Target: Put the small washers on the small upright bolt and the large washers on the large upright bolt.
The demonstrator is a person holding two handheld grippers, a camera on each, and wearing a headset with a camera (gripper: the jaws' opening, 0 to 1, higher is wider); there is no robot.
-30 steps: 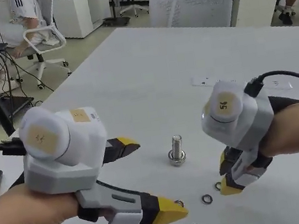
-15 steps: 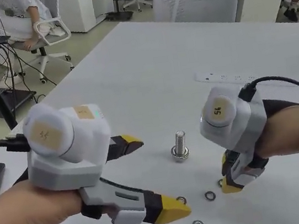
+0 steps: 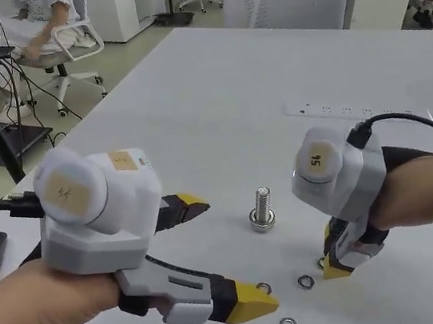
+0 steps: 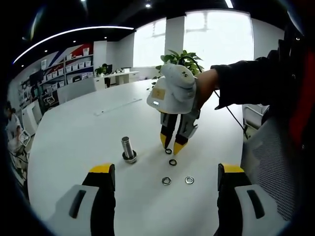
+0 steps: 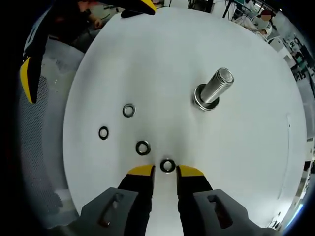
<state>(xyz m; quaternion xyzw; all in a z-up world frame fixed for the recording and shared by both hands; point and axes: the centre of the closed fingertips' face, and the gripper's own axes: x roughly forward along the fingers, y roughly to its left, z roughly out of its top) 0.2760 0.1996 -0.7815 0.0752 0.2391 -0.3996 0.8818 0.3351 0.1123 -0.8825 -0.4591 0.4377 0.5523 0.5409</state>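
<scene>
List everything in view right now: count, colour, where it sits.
bolt: 1, silver, upright on the table, between the two grippers in the head view.
washers: 4, silver, flat on the table in a loose cluster near the bolt; one lies right at the right gripper's tips.
table: 1, white, under everything.
power strip: 1, white, on the table beyond the bolt.
office chair: 1, grey, at the table's far edge.
left gripper: 1, white with yellow tips, jaws wide open, beside the washers.
right gripper: 1, white with yellow tips, jaws narrowly apart, pointed down at a washer.
</scene>
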